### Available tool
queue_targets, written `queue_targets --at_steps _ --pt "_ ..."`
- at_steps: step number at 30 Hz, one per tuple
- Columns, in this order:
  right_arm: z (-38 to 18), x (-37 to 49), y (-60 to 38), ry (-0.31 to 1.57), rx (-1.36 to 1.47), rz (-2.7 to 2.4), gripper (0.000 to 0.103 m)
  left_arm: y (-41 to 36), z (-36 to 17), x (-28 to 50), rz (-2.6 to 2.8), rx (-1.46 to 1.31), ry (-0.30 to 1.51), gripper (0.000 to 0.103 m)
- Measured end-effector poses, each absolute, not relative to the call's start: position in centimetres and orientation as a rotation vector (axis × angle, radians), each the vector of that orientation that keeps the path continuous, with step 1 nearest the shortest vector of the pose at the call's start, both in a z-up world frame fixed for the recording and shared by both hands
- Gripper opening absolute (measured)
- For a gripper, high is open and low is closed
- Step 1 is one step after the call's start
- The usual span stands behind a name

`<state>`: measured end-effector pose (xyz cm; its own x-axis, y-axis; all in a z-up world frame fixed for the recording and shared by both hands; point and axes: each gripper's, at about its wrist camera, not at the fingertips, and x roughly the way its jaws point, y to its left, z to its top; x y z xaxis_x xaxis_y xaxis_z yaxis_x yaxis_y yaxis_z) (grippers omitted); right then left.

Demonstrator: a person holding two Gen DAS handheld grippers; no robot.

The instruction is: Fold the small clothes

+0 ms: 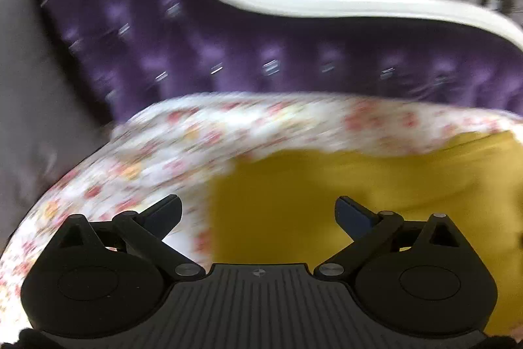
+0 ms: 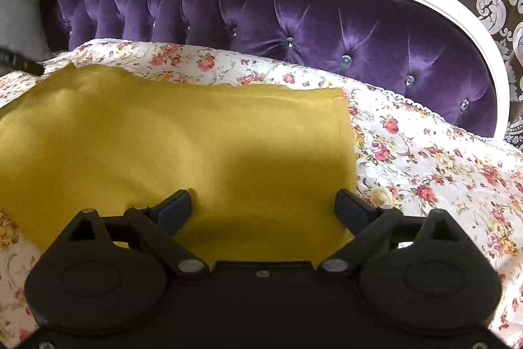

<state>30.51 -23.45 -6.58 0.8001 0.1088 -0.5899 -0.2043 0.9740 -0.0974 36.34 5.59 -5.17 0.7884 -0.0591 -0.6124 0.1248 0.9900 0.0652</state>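
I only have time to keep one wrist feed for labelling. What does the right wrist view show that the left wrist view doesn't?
Only the right wrist view: the yellow garment's right edge and far right corner, sharp crystal buttons, and a dark object at the left edge, which I cannot identify. Only the left wrist view: the garment's left edge against the floral cover, motion-blurred. Both: the purple tufted backrest, white frame, grey cushion, and an open claw, right and left, over the garment.

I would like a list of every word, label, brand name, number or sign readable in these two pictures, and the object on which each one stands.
No readable text in either view.
Left gripper body: a small round emblem, a symbol without letters.
Black object at the left edge of the right wrist view: faint light marks, too small to read.
Yellow cloth, floral cover, purple sofa back: no writing.
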Motion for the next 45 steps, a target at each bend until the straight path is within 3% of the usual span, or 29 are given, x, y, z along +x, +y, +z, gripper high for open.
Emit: queue_targets --at_steps 10,30,40,45 --pt "-6.9 30.5 -24.2 0.628 -0.101 0.152 0.102 -2.4 -9.1 37.1 -0.167 0.264 0.758 0.102" --pt "-7.3 26.4 -26.6 0.735 -0.074 0.241 0.102 5.3 -10.0 27.1 -0.2 0.164 0.781 0.103" --pt "-4.7 24.8 -31.4 0.568 0.269 0.252 0.102 8.0 -10.5 23.7 -0.185 0.037 0.688 0.102" --pt "-5.3 28.2 -32.9 0.589 0.418 0.291 0.102 8.1 -10.5 23.4 -0.181 0.02 0.685 0.102"
